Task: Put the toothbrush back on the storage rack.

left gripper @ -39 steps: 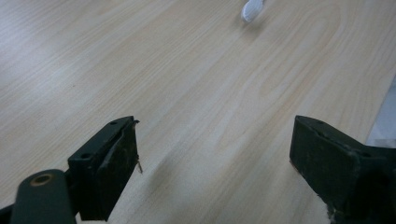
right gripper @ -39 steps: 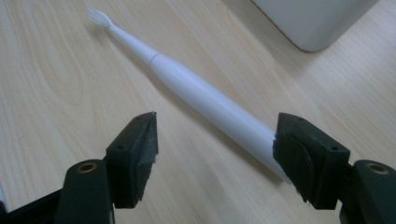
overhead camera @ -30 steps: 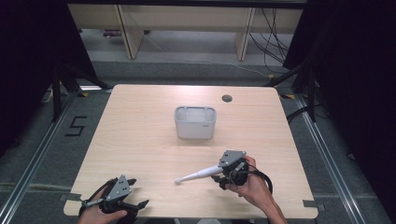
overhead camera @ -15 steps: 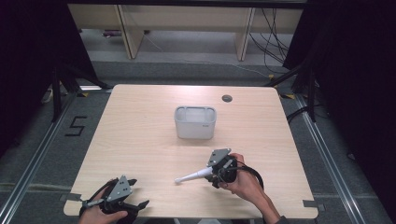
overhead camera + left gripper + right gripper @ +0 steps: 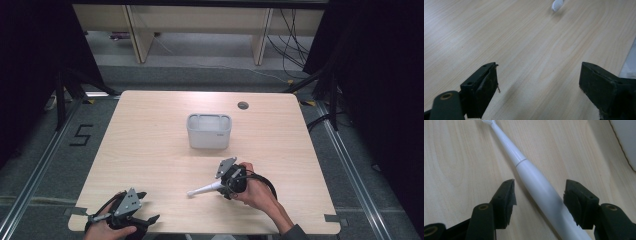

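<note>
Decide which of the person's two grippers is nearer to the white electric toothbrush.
The right. The right gripper has its open jaws on either side of the toothbrush handle. The left gripper sits at the table's near left corner, well apart from it.

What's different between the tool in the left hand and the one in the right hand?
The right tool has its jaws on either side of a white electric toothbrush, with gaps showing on both sides; the left tool has only bare table between its jaws. The left tool sits at the table's near left corner, the right one nearer the middle, closer to the white bin. Both are open.
</note>
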`<move>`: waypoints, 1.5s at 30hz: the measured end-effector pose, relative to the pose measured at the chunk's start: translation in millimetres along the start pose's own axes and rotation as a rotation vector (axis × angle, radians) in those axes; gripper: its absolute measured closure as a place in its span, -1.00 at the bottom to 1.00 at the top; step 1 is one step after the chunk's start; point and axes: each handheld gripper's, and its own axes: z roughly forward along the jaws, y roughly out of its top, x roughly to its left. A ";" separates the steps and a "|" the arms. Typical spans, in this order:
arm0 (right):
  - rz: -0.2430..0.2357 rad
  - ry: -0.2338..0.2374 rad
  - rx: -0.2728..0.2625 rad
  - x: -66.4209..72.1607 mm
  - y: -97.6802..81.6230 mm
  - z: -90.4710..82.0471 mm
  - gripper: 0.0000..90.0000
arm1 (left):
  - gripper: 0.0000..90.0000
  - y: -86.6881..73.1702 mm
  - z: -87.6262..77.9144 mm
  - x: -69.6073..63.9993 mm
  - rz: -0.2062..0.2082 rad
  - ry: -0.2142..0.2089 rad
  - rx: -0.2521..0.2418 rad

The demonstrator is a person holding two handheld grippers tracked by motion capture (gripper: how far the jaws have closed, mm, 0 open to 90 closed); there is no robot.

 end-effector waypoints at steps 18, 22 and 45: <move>-0.005 0.010 0.078 -4.9 -1.5 10.4 0.09 | -0.67 0.0 0.2 -0.5 -0.003 -0.014 -0.009; -0.005 0.031 0.093 -7.2 -2.4 11.8 0.16 | -0.67 0.2 0.0 -0.6 -0.003 -0.014 -0.010; -0.042 0.106 0.259 -15.2 15.5 14.8 0.42 | -0.67 -0.2 -0.2 1.1 0.005 0.001 0.003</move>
